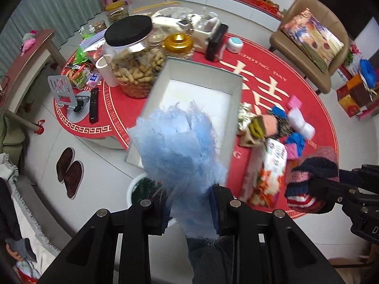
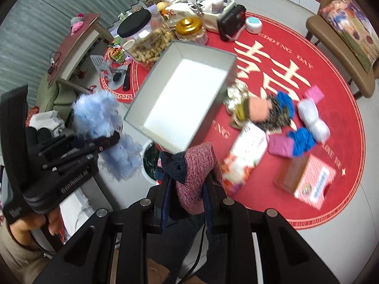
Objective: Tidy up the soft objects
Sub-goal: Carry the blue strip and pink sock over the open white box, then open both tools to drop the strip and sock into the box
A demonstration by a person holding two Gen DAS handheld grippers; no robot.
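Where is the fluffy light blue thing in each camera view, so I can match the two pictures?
Left wrist view: the fluffy light blue piece fills the lower centre, clamped in the left hand-held gripper, in front of the grey box.
Right wrist view: it is at the left edge, held by the same hand-held gripper, left of the box.
Shared landmark: the open grey box on the red round mat.

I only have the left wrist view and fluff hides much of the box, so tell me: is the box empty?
Observer: Yes, the right wrist view shows the grey box with its white floor bare.
Operator: What is beyond the snack packet?
Observer: A brown and pink carton lies on the red mat.
Operator: Who holds my gripper?
Observer: A bare hand grips the left gripper, which is shut on the blue fluffy item.
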